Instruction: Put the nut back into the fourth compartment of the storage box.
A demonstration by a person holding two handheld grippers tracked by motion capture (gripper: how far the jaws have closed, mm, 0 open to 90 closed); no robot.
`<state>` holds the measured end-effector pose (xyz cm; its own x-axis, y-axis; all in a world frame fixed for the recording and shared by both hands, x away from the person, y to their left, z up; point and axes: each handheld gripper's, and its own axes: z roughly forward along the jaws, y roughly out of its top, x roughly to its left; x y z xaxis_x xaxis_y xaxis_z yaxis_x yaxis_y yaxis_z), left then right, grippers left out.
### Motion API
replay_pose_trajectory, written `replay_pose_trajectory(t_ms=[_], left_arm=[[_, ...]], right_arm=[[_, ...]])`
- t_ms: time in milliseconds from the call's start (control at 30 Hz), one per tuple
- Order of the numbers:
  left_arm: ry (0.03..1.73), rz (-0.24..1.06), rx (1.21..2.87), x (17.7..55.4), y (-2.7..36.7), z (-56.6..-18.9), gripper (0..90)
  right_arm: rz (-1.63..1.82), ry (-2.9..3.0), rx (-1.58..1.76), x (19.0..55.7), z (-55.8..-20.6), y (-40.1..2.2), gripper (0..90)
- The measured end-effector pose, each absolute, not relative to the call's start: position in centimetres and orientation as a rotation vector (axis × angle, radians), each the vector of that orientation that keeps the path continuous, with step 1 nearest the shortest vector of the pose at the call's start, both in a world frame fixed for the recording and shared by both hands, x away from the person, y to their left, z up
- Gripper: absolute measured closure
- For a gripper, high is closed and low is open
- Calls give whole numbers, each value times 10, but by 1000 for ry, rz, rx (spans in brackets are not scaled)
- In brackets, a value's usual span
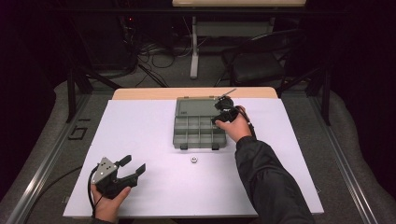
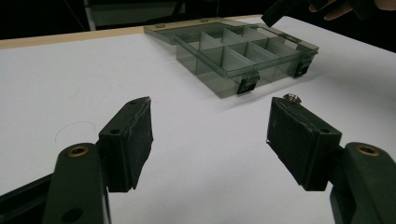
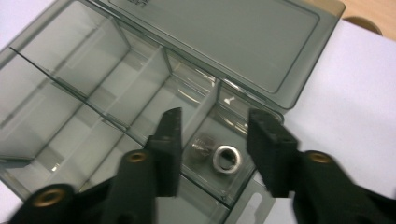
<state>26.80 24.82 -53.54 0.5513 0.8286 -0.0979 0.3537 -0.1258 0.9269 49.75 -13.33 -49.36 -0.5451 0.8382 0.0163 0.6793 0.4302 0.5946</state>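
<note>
We have our right tool (image 3: 212, 149) spread over the box's (image 1: 180, 126) far right corner slot, two nuts (image 3: 218, 156) lying loose inside, so next our spread, empty left tool (image 2: 210, 140) must pinch the nut (image 1: 194, 160) near the worktop's (image 1: 140, 140) middle.

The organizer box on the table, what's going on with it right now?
A person is sorting small metal parts into the open compartment box. The right gripper hovers over a corner compartment with its jaws open; two small metal pieces, one of them a ring-shaped nut, lie loose in that compartment. Another nut waits on the white table in front of the box. The left gripper rests open near the table's front edge.
</note>
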Motion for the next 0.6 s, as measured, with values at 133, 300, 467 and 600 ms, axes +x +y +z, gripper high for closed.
replay_pose_trajectory(t_ms=[133,300,467,600], left_arm=[[994,552,1715,268,248,-535,313],[998,553,1714,268,249,-535,313],[999,556,1711,268,249,-535,313],[1000,556,1712,268,248,-535,313]], right_arm=[[824,2391,1288,496,-492,-132,462],[813,2416,1260,490,-487,-132,432],[834,2450,1183,476,-477,-126,432],[846,2502,1101,458,-462,-119,436]])
